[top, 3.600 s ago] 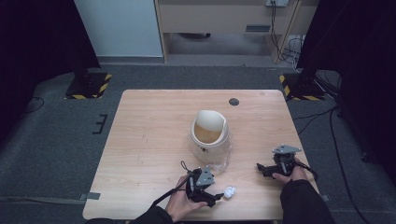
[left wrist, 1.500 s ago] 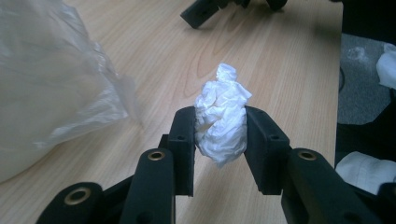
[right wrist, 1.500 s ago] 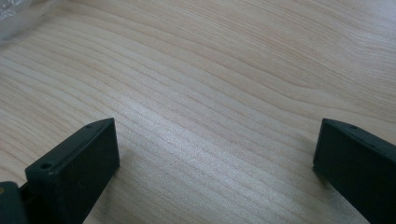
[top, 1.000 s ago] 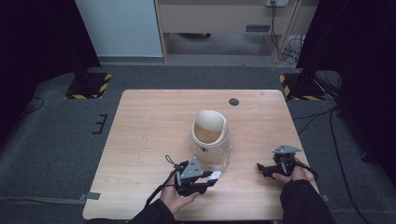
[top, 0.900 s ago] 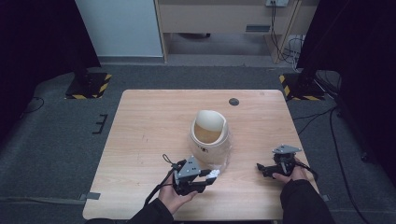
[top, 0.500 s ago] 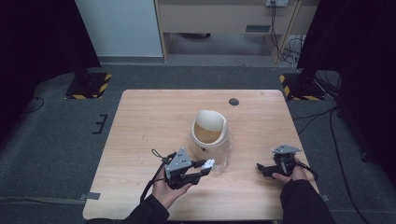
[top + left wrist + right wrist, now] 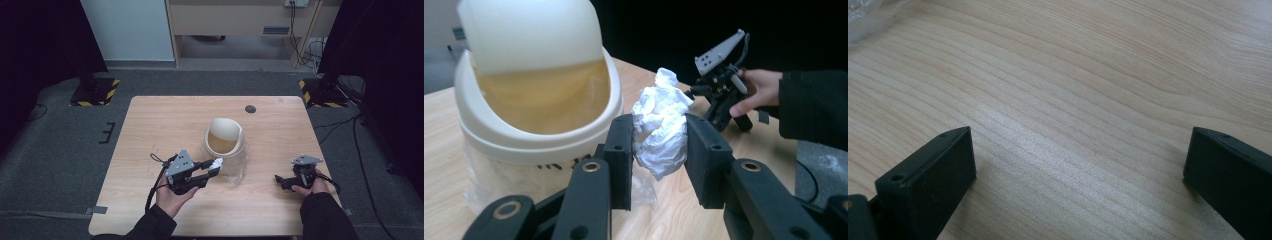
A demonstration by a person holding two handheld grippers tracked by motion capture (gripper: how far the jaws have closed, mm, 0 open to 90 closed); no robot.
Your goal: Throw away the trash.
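Tissue wad (image 7: 660, 127) pinched tight in the left gripper (image 7: 207, 170), just beside the bin (image 7: 224, 137) and below its swing flap, right gripper (image 7: 1078, 185) idle, jaws wide and empty on the table (image 7: 150, 125) — next, likely lift and push it through the flap.

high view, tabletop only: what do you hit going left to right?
left gripper with a crumpled white tissue pinched at its tip → cream swing-lid bin in a clear plastic bag → small dark disc near the far edge → right gripper, low over the table, jaws apart.
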